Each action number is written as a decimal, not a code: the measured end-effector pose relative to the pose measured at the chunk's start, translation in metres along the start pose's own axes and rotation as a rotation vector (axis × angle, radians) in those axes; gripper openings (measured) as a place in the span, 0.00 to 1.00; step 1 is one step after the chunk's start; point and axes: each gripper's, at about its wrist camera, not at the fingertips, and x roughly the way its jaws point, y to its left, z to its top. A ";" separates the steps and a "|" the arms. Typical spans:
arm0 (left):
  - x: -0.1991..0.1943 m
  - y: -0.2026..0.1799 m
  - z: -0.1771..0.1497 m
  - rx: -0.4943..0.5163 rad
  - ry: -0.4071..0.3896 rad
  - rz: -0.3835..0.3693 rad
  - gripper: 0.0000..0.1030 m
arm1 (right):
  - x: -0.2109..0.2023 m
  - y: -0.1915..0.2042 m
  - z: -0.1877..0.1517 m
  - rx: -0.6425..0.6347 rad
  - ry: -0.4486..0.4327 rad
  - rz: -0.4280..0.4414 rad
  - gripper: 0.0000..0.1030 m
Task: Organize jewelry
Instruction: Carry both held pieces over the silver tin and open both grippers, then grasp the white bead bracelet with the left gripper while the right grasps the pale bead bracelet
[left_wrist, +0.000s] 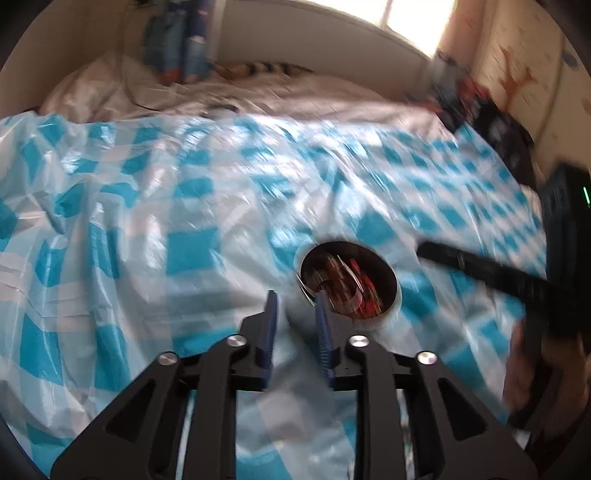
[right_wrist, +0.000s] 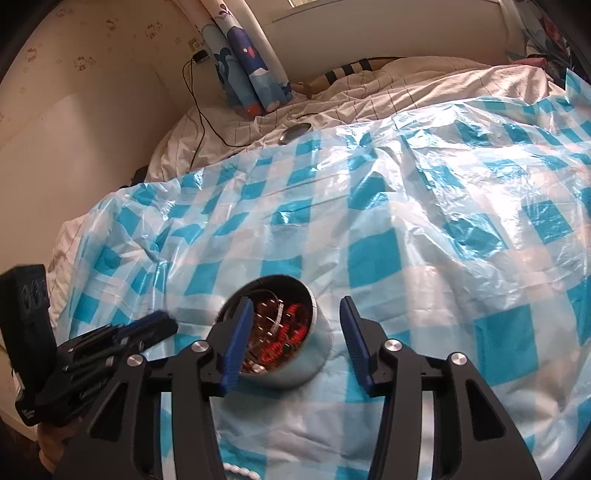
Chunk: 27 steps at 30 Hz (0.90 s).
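Observation:
A round pale tin (right_wrist: 314, 360) full of red and gold jewelry (right_wrist: 280, 332) sits on a blue and white checked plastic sheet (right_wrist: 406, 206). It also shows, blurred, in the left wrist view (left_wrist: 349, 284). My right gripper (right_wrist: 297, 306) is open, its left finger over the tin's rim and its right finger beside the tin. My left gripper (left_wrist: 295, 299) is open with a narrow gap, empty, just short of the tin; it shows at the left of the right wrist view (right_wrist: 159, 321). White beads (right_wrist: 240, 472) peek out at the bottom edge.
The sheet covers a bed with a white quilt (right_wrist: 369, 96). A round metal lid (right_wrist: 293, 132) lies at the sheet's far edge. A black cable (right_wrist: 201, 122) runs down the wall. Curtains (right_wrist: 247, 66) hang behind. Dark clutter (left_wrist: 491, 122) sits at the bed's right.

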 end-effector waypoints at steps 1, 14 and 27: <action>0.001 -0.005 -0.007 0.031 0.033 -0.024 0.25 | -0.002 -0.003 -0.001 0.004 0.003 -0.004 0.53; 0.012 -0.053 -0.090 0.290 0.241 -0.080 0.33 | -0.021 -0.008 -0.034 0.003 0.107 0.009 0.55; -0.010 -0.029 -0.076 0.260 0.166 0.050 0.06 | -0.022 0.022 -0.054 -0.123 0.205 0.062 0.58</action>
